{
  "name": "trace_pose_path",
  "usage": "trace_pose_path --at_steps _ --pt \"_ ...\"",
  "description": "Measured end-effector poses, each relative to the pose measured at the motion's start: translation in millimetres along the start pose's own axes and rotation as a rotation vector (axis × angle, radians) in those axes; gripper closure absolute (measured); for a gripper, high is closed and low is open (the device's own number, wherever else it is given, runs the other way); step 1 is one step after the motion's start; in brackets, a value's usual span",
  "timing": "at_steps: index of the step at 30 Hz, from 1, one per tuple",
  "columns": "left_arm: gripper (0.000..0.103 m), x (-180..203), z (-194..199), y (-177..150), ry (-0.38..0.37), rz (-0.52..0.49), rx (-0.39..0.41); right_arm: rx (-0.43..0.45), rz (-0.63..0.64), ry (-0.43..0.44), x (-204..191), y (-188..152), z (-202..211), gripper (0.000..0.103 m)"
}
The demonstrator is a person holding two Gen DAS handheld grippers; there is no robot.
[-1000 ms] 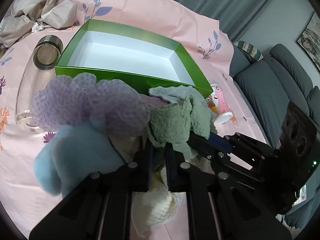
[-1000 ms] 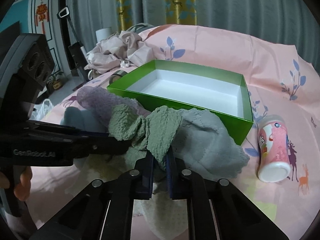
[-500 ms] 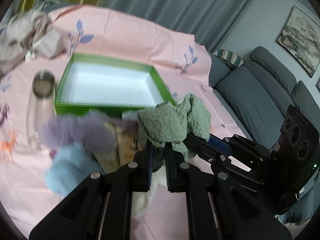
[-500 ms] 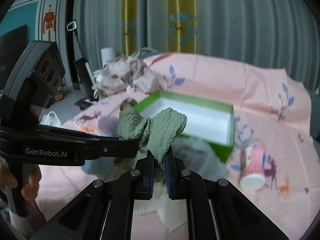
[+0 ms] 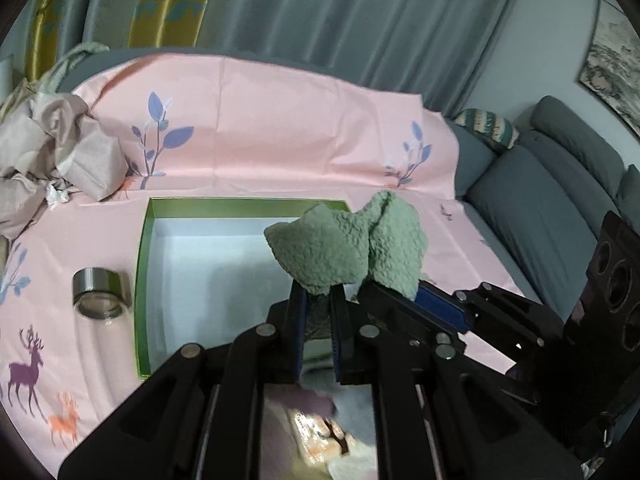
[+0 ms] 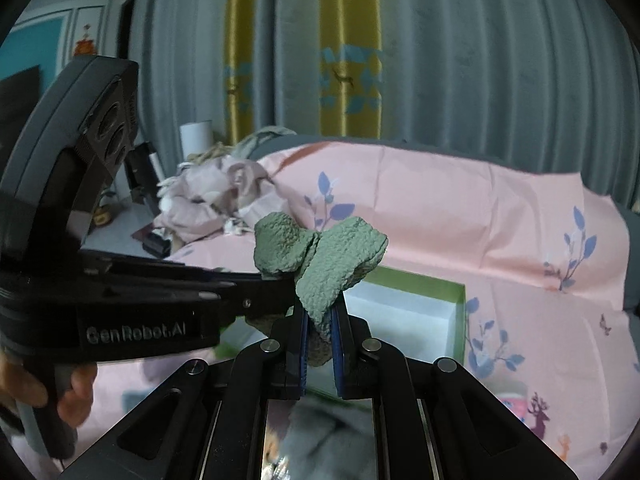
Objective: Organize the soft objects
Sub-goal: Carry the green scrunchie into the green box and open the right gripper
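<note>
A fuzzy sage-green cloth point(image 5: 348, 248) hangs in the air, pinched at two spots. My left gripper point(image 5: 318, 300) is shut on its left part, and my right gripper point(image 6: 320, 312) is shut on its right part point(image 6: 336, 264). The right gripper also shows in the left wrist view point(image 5: 404, 300), coming in from the right. The left gripper reaches in from the left of the right wrist view point(image 6: 276, 280), held by a hand point(image 6: 72, 392). Below and behind the cloth lies the open green box point(image 5: 144, 248) with a white inside point(image 6: 400, 320). Other soft things below point(image 5: 320, 412) look blurred.
A glass bottle with a metal neck point(image 5: 98, 296) lies left of the box on the pink sheet point(image 5: 280, 120). Crumpled beige bedding point(image 5: 48, 152) is piled at the far left. A grey sofa point(image 5: 560, 208) runs along the right. A pink printed cup point(image 6: 520, 404) lies near the box.
Both grippers have lifted the green cloth up off the pile of soft things. The box and bottle now sit lower in view, and the purple and blue pieces dropped out of sight.
</note>
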State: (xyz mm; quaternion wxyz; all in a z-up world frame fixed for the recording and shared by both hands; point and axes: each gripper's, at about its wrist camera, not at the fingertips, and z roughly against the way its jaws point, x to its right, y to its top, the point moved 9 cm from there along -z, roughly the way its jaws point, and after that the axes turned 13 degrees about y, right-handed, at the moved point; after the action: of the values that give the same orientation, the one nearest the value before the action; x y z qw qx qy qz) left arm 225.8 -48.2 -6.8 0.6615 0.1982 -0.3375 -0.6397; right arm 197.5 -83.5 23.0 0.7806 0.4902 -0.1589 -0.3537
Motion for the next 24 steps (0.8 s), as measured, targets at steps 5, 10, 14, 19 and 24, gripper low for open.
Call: trace_pose_path --at_steps 5,10,14,19,24 --pt "0.095 -16.0 -47.1 4.5 0.049 0.016 -0.086 -0.066 -0.084 0.002 31.3 -12.5 -44.6 0.092" --pt "0.086 -28.4 -82.4 -1.4 0.094 0.026 -0.172 -0.147 -0.136 -0.029 56.8 -32.9 -79.5 0.092" --pt "0.032 -37.4 -86.4 -3.6 0.128 0.031 -0.173 -0.201 -0.157 -0.092 71.7 -46.5 -90.5 0.085" --pt "0.02 -42.0 -73.8 1.8 0.139 0.031 -0.139 -0.187 -0.182 -0.12 80.5 -50.2 -76.2 0.058" --pt "0.001 -48.5 -54.3 6.2 0.172 0.036 -0.105 -0.153 -0.196 -0.137 78.0 -41.2 -56.2 0.038"
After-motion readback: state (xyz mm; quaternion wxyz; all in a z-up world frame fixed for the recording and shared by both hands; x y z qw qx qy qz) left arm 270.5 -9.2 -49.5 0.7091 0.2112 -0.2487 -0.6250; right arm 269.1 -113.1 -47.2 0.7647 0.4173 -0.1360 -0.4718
